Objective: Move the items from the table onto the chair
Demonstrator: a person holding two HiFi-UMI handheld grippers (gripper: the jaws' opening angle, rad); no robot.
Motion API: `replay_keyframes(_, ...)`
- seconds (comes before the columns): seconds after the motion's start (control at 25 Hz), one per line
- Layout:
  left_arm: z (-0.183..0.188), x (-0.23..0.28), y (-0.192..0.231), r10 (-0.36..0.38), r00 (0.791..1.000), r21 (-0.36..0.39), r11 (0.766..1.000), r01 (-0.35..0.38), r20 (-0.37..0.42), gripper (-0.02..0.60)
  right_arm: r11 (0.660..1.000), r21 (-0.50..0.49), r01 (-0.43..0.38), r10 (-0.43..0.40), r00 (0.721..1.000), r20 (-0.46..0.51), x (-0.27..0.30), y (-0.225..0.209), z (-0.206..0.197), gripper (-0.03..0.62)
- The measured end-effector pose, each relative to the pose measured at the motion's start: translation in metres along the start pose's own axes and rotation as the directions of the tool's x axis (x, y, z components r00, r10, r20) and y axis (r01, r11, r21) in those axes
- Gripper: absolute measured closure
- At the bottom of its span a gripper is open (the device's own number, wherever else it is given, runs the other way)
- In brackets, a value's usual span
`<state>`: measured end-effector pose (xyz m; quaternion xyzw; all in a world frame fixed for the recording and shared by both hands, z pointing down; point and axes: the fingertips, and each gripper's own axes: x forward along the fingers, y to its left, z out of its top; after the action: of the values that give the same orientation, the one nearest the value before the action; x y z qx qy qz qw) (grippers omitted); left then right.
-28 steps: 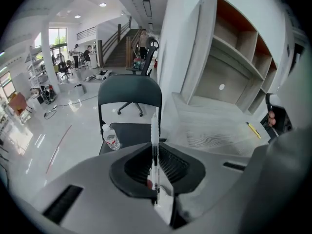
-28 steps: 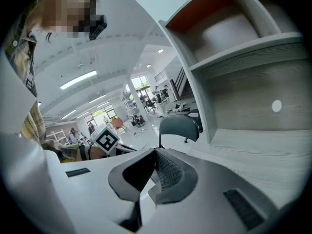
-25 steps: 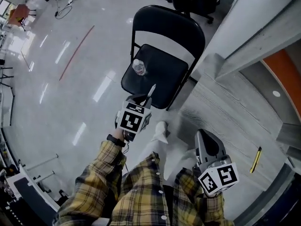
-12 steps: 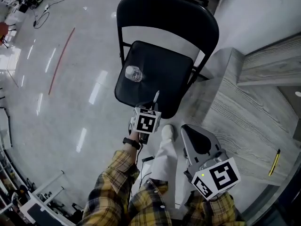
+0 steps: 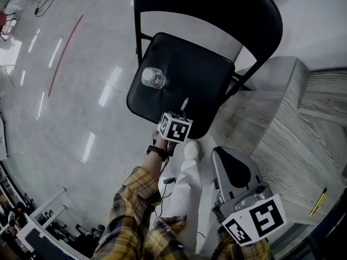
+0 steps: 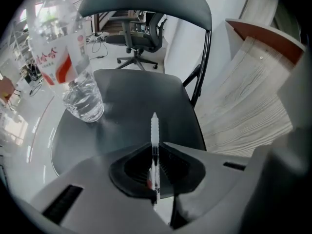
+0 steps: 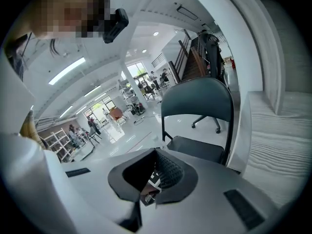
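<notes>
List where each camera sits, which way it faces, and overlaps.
Head view: on the person's head, steeply down at the chair, bottle and table; shows plaid sleeves, a leg, left gripper, right gripper.
Left gripper view: on the left gripper, along jaws shut on a pen, across the seat toward the bottle.
Right gripper view: on the right gripper, along its shut jaws, toward the chair back.
Shared: all show the chair; head and left gripper views both show bottle and pen.
</notes>
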<state>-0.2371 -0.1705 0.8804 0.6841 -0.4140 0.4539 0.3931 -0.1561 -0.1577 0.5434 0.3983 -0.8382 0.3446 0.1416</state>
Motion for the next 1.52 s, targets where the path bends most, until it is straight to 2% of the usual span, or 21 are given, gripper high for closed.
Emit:
replay_keyframes(0.24, -0.002, 0.017, -0.001, 0.023, 0.999, 0.002, 1.0, -0.023, -0.028, 0.535, 1.0, 0.017, 0.008, -0.008, 1.0, 0.0, 0.002, -0.011, 0.0, 0.576)
replay_keyframes(0.56, 0.0, 0.002, 0.0, 0.048, 0.998, 0.018, 0.999, -0.048, -0.032, 0.522, 0.999, 0.025, 0.021, -0.021, 1.0, 0.022, -0.008, -0.016, 0.006, 0.576)
replay_keyframes(0.8, 0.01, -0.045, -0.006, 0.045, 0.999, -0.012, 0.999, -0.045, 0.013, 0.522, 1.0, 0.018, 0.023, -0.024, 0.998, 0.054, -0.033, -0.006, 0.021, 0.576)
replay_keyframes(1.04, 0.035, -0.137, -0.044, 0.007, 0.992, -0.038, 0.999, -0.003, 0.127, 0.544, 1.0, 0.013, 0.012, -0.014, 0.996, 0.094, -0.096, 0.011, 0.044, 0.576)
replay_keyframes(1.16, 0.06, -0.193, -0.072, 0.009, 0.975, -0.003, 1.0, -0.008, 0.22, 0.572, 1.0, -0.001, 0.018, -0.018, 0.991, 0.129, -0.136, 0.015, 0.057, 0.576)
replay_keyframes(1.36, 0.087, -0.284, -0.143, -0.026, 0.937, 0.083, 0.997, -0.003, 0.349, 0.577, 0.998, -0.02, 0.061, -0.056, 0.979, 0.195, -0.22, 0.008, 0.067, 0.576)
replay_keyframes(1.52, 0.109, -0.343, -0.232, -0.15, 0.885, 0.207, 0.976, 0.062, 0.441, 0.577, 0.988, -0.027, 0.15, -0.139, 0.961, 0.238, -0.296, -0.015, 0.059, 0.576)
